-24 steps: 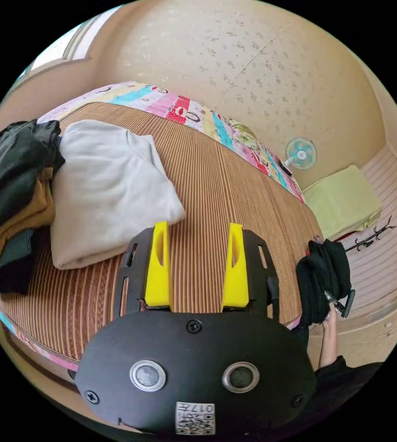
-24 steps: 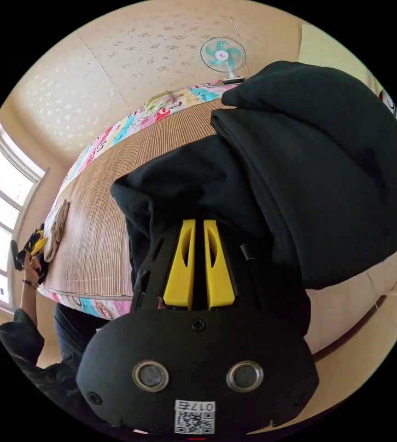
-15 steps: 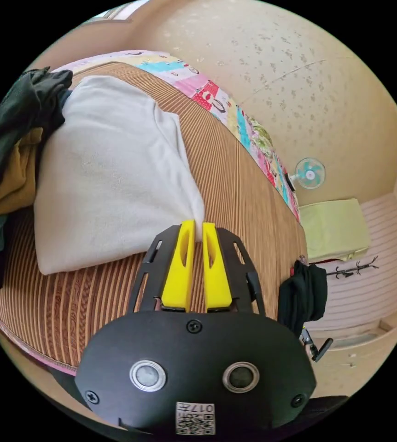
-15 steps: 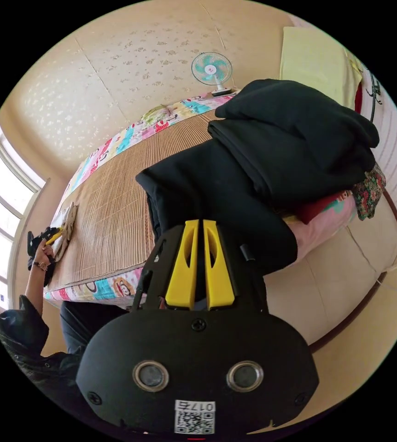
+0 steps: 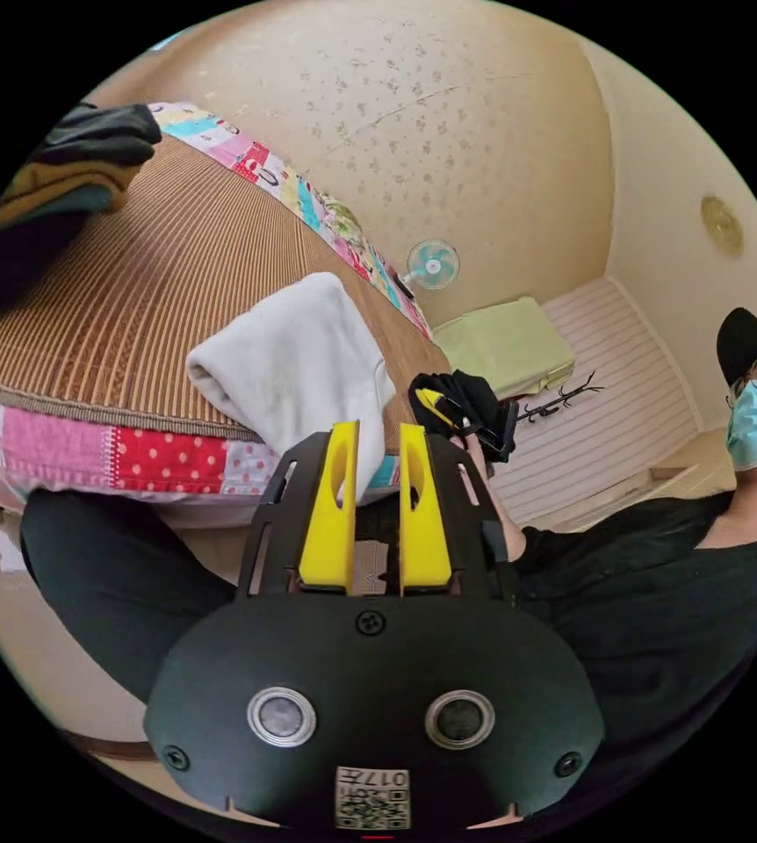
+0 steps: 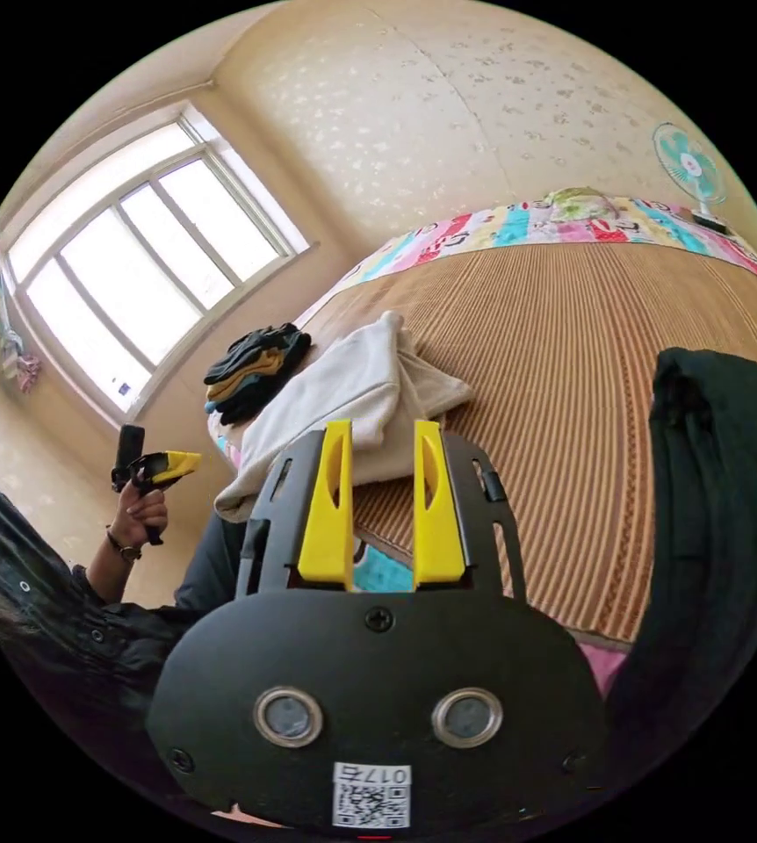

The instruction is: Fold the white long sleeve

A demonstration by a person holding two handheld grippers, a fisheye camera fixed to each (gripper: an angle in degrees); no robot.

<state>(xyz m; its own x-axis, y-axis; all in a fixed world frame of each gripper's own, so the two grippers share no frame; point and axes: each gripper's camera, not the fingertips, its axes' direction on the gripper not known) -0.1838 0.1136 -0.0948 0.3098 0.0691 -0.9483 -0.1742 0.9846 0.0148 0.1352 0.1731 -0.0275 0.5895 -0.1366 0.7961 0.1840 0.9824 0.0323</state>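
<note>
Left hand-held gripper (image 5: 378, 428): jaws narrow, a small gap between them. A corner of the white long sleeve (image 5: 299, 369) shows in that gap, low centre of the left gripper view. In the right gripper view this hand-held gripper sits at left centre, seemingly just clear of the cloth, so I judge it's not pinched. Not certain.

Right hand-held gripper (image 6: 383, 426): jaws moderately apart, nothing between them, aimed at the long sleeve. It's probably placed to take an edge.

The long sleeve lies bunched at the near edge of the bed, one end drooping over the side. Likely it's there so I can reach it and spread it. It isn't flat and there's no neat fold yet.

Black garment (image 6: 712, 457) at right of the right gripper view, on the striped mat (image 6: 572, 351), apart from the long sleeve. Pile (image 6: 251, 369) of dark and mustard clothes behind it, toward the window (image 6: 133, 263). Fan (image 6: 688, 164) upper right, by the wall.

Writing: a code sticker low on each hand-held gripper's body, not read. The sheet edge has cartoon prints with no legible words.
</note>
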